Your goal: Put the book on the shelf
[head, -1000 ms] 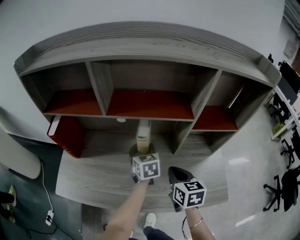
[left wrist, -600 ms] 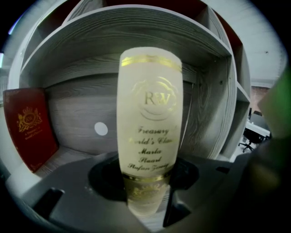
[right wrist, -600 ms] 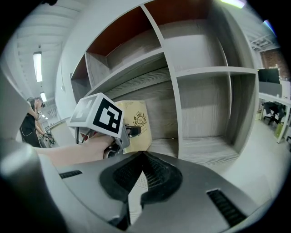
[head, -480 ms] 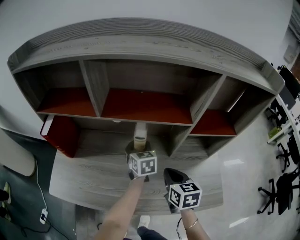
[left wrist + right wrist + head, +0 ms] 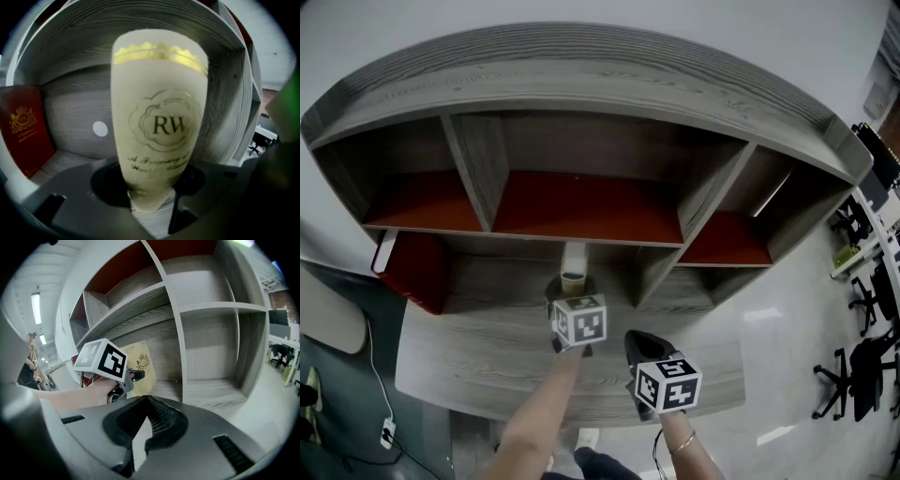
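The book (image 5: 157, 117), cream with a gold band and a round crest, stands upright in the left tool (image 5: 150, 206), whose jaws are spread wide and clamped on its lower end. From the head view the book (image 5: 573, 267) sits above the surface (image 5: 478, 361), at the mouth of the lower middle bay of the shelf (image 5: 581, 89) and not yet inside it. The right tool (image 5: 146, 401) hangs just beside and behind with its jaws closed on nothing. A red book (image 5: 412, 274) leans in the lower left bay.

The carry seems nearly over and placing is the step in hand. The next move likely calls for easing the book forward into a bay, clear of the shelf board above, standing it level, then releasing.
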